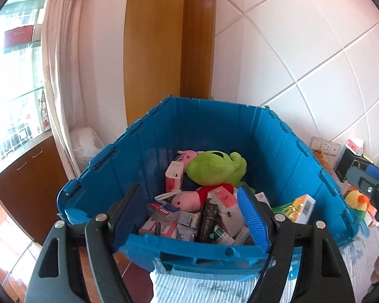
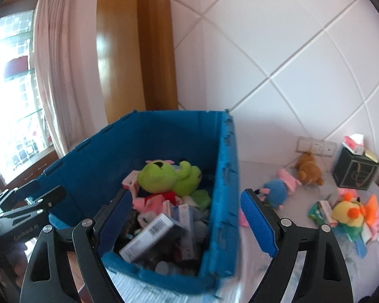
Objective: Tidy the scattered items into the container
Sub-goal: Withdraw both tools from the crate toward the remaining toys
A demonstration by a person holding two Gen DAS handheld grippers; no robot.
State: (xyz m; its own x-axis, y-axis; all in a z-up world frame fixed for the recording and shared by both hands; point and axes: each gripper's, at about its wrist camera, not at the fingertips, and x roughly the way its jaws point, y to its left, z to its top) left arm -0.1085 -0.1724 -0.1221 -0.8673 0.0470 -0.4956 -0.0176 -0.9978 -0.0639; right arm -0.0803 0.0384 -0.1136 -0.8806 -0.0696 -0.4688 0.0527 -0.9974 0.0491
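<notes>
A blue plastic bin (image 1: pixel 128 156) stands on the bed and holds a green plush (image 1: pixel 214 168), pink pig plushes and several small boxes. A green and yellow box (image 1: pixel 297 208) is in mid-air at its right wall. My left gripper (image 1: pixel 192 217) is open and empty over the bin's near rim. My right gripper (image 2: pixel 189 217) is open and empty, astride the bin's right wall (image 2: pixel 224 176). In the right wrist view a barcoded box (image 2: pixel 149 237) lies tilted on the pile. On the bed to the right lie a blue plush (image 2: pixel 275 193), a brown bear (image 2: pixel 309 169) and a yellow plush (image 2: pixel 346 213).
A dark tissue box (image 2: pixel 356 170) stands at the bed's far right by wall sockets (image 2: pixel 315 145). A tiled headboard wall rises behind. A wooden post, a curtain and a window are to the left. The left gripper's body (image 2: pixel 20 209) shows at left in the right wrist view.
</notes>
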